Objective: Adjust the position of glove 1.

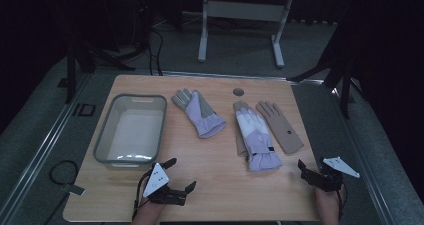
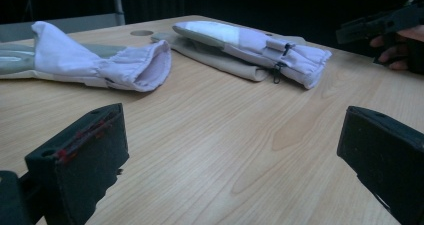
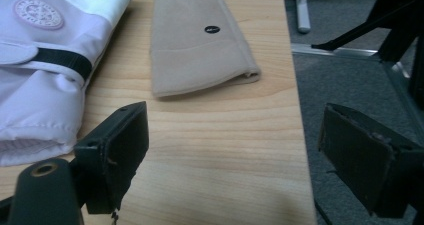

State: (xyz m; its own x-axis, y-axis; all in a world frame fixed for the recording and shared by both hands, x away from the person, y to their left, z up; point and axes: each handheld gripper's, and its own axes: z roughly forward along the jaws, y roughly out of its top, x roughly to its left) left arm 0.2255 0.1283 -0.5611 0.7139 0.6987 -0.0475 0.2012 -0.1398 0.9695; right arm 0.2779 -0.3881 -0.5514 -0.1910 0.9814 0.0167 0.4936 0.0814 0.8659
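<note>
Several gloves lie on the wooden table. A lilac glove with a grey palm lies mid-table, its open cuff facing my left gripper. A lilac-and-white glove rests on a beige glove. A second beige glove lies flat to its right. My left gripper is open near the front edge, nothing between its jaws. My right gripper is open at the front right corner, below the beige glove.
A grey plastic bin stands at the table's left, with nothing in it. A round cable hole sits near the far edge. The table's right edge drops to grey floor. A white desk frame stands beyond the table.
</note>
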